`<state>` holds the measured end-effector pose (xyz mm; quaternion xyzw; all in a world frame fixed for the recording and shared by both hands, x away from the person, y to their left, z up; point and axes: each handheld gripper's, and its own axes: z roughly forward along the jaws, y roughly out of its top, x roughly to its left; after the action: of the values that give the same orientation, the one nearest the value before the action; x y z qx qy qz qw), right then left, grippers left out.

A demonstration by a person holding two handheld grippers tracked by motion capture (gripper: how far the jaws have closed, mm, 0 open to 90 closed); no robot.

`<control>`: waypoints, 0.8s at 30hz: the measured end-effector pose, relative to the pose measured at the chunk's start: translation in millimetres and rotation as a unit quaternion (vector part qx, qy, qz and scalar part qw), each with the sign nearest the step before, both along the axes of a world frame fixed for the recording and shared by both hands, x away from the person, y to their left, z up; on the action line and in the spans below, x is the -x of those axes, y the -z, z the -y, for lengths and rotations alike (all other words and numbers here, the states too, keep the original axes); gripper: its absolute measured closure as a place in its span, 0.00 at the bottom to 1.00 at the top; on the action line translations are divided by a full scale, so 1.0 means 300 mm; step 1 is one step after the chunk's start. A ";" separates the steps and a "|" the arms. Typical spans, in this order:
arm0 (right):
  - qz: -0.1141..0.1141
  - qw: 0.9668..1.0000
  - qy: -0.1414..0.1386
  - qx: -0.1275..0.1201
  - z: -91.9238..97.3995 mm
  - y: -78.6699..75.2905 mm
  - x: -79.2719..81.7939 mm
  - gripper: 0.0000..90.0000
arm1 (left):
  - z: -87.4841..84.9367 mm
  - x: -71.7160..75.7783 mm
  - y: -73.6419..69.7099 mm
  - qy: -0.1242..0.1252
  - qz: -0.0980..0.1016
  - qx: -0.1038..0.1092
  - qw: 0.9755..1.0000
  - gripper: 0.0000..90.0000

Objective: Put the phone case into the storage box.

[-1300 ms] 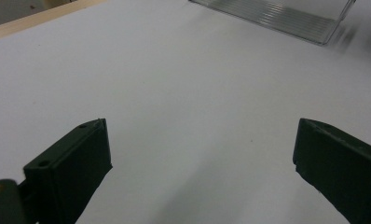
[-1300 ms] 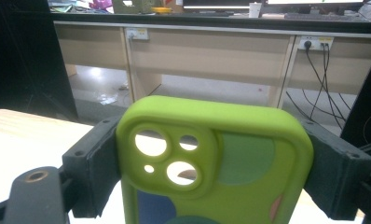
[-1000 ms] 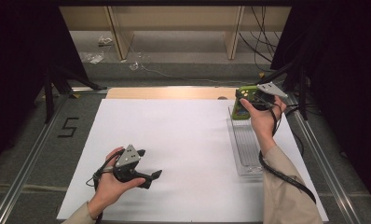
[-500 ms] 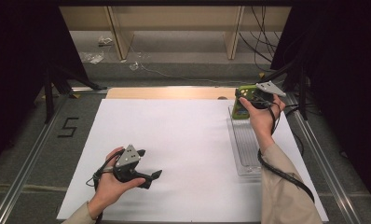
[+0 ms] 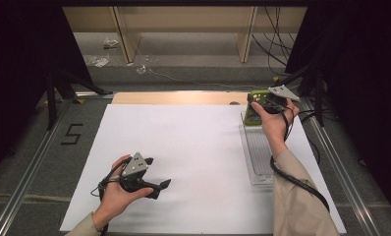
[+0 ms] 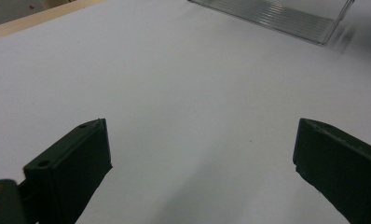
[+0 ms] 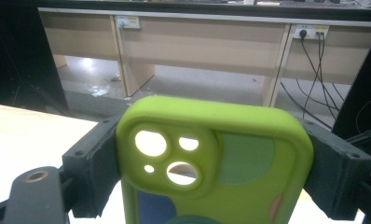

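Two claws: right claw (image 7: 211, 158) clamps green phone case (image 7: 216, 163) above clear tray (image 5: 259, 147); left claw (image 6: 197, 154) wide, empty, over tabletop (image 5: 183, 142).

Ahead of my left gripper (image 5: 152, 184) the white sheet (image 5: 183, 147) lies bare between and beyond its wide-open jaws, so I can pass freely there until the clear tray (image 6: 286, 18) far ahead. My right gripper (image 5: 255, 105) is clamped on the green case (image 7: 211, 158), which blocks the space between its jaws; the tray's long wall runs just below it and back toward my forearm. Beyond that gripper the table edge drops off to open floor.
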<state>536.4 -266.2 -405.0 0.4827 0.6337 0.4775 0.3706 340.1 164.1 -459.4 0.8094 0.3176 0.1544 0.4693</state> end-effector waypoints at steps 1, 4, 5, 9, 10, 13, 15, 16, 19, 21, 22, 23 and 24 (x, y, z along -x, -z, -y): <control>-0.001 1.000 0.001 0.000 0.000 0.001 -0.001 0.19 | 0.000 0.000 0.000 0.000 0.000 0.000 1.000 0.04; -0.002 1.000 0.001 -0.001 -0.001 0.002 -0.003 0.19 | 0.000 0.000 0.000 0.000 0.000 0.000 1.000 0.04; -0.002 1.000 0.001 0.000 -0.001 0.002 -0.003 0.19 | 0.001 0.000 0.001 -0.001 -0.001 0.001 1.000 0.04; -0.003 1.000 0.001 0.001 -0.001 0.005 -0.006 0.19 | 0.001 0.000 0.001 0.000 -0.001 0.000 1.000 0.04; -0.003 1.000 0.001 0.001 -0.002 0.006 -0.007 0.19 | 0.001 0.000 0.000 0.000 0.000 0.000 1.000 0.04; -0.004 1.000 0.002 0.002 -0.002 0.009 -0.009 0.19 | 0.001 0.000 0.000 0.000 0.000 0.000 1.000 0.04; -0.006 1.000 0.002 0.002 -0.003 0.011 -0.010 0.19 | 0.001 0.000 0.001 -0.001 -0.001 0.001 1.000 0.04; -0.006 1.000 0.001 0.002 -0.003 0.012 -0.010 0.19 | 0.001 0.001 0.001 -0.001 -0.001 0.001 1.000 0.04; -0.008 1.000 0.002 0.004 -0.005 0.014 -0.012 0.19 | 0.001 0.000 0.000 0.000 -0.001 0.001 1.000 0.04; -0.009 1.000 0.002 0.004 -0.005 0.016 -0.014 0.19 | 0.001 0.000 0.001 0.000 -0.001 0.001 1.000 0.04; -0.009 1.000 0.002 0.004 -0.005 0.017 -0.015 0.19 | 0.001 0.000 0.001 0.000 -0.001 0.001 1.000 0.04; -0.009 1.000 0.003 0.005 -0.005 0.018 -0.016 0.19 | 0.001 0.000 0.001 0.000 -0.001 0.001 1.000 0.04; -0.010 1.000 0.002 0.006 -0.005 0.020 -0.016 0.19 | 0.001 0.000 0.001 0.000 -0.001 0.001 1.000 0.04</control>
<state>541.3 -264.6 -410.8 0.4868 0.6391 0.4679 0.3683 340.1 163.7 -459.7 0.8091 0.3182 0.1532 0.4697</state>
